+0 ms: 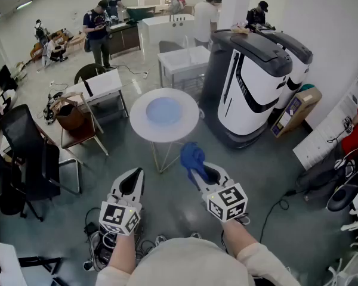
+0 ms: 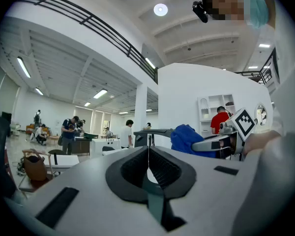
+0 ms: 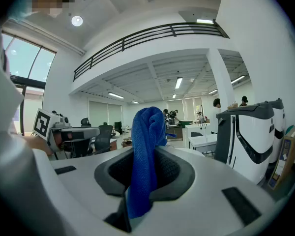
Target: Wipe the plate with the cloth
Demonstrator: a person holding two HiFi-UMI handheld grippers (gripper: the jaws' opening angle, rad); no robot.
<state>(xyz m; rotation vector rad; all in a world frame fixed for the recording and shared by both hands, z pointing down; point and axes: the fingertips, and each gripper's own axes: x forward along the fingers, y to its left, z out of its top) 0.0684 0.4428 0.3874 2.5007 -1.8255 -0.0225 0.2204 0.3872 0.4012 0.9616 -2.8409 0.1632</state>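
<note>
Starting at the left, black office chairs [image 1: 24, 154] and a wooden chair carrying a brown bag [image 1: 71, 117] stand well apart from the work. The left gripper [image 1: 133, 174] is held level near the person, its jaws pressed together with nothing between them. Beyond both grippers, farther into the room, a round white table [image 1: 140, 124] on thin legs carries the pale blue plate [image 1: 164, 110] at its middle; neither gripper is near it. The right gripper [image 1: 198, 173] is clamped on a bunched blue cloth [image 1: 192, 155], which sticks out past the jaw tips in a loose wad. To the right stands a large white and black machine [image 1: 250, 88]. The wipe has apparently not begun, and the person would have to move closer first. Cables [image 1: 101, 249] lie on the floor by the person's feet, so a step forward could snag them. Since nothing steadies the plate, a firm push with the cloth could slide it toward the table's rim, or rock the light table. Because the cloth is gripped as a wad, hard jaw tips might reach the plate before fabric does.
</note>
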